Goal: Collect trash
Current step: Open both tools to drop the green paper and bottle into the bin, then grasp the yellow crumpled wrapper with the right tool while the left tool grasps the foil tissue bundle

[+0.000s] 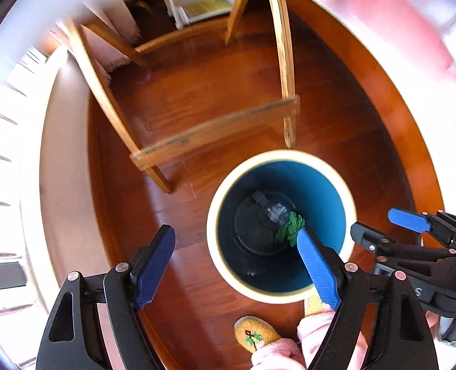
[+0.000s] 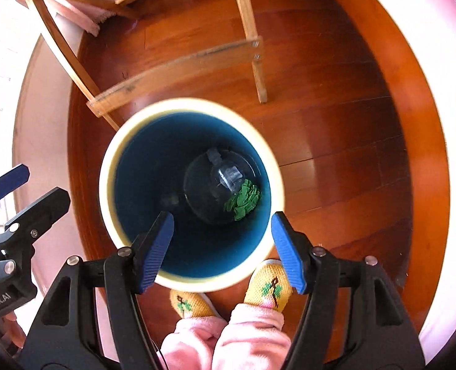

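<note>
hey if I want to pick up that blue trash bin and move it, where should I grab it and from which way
Probably by the cream rim of the trash bin. The bin stands upright on the wooden floor with its mouth open upward, so bring a hand-held gripper straight down, one finger inside the wall and one outside. The near side by the slippers is closest; the far side crowds the wooden chair.

Bin [image 2: 191,280] mouth unobstructed from above; green wad [image 2: 243,199] and clear bottle [image 2: 228,177] occupy only the bottom. Chair legs [image 2: 178,67] crowd the far side; slippered feet [image 2: 269,283] the near side.
</note>
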